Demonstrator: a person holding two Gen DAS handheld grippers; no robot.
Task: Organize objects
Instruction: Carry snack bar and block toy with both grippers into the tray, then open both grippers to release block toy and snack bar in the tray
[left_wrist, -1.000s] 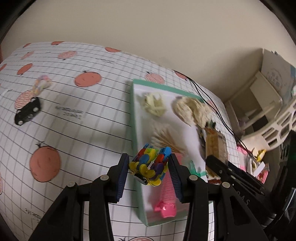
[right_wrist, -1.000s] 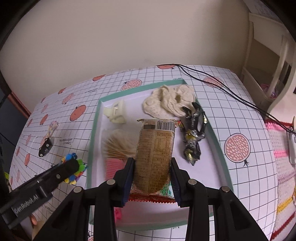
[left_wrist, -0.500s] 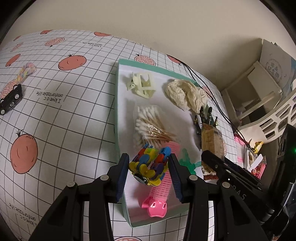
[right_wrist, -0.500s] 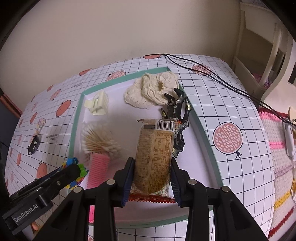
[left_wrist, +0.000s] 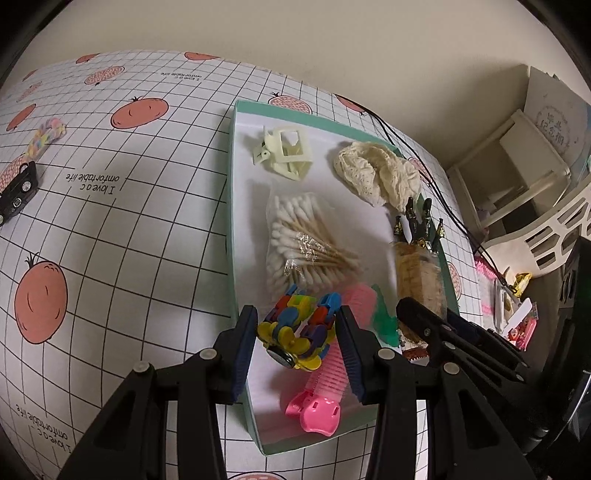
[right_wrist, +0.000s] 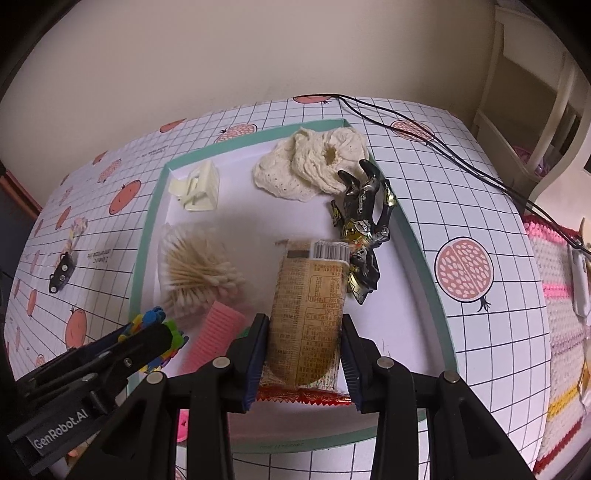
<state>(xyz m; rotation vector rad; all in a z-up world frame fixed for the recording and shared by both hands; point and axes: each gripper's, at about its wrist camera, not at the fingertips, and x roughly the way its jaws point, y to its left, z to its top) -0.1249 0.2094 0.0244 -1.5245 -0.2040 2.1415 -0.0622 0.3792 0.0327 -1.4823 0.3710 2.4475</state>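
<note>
Pink comb (left_wrist: 325, 373) lay partly hidden under left gripper (left_wrist: 297, 336), which pinched the multicolour chain toy (left_wrist: 299, 332) over the tray (left_wrist: 231, 206). Right gripper (right_wrist: 303, 349) clamped the snack packet (right_wrist: 310, 314), beside the black figure (right_wrist: 364, 232).

Pink comb (left_wrist: 325, 373): middle covered by the multicoloured link toy (left_wrist: 299, 332) clamped in the left gripper (left_wrist: 297, 341). Green item (left_wrist: 384, 321): mostly hidden behind gripper fingers, kind unclear. Black toy car (left_wrist: 16, 192): cut by the left-wrist view's edge.
</note>
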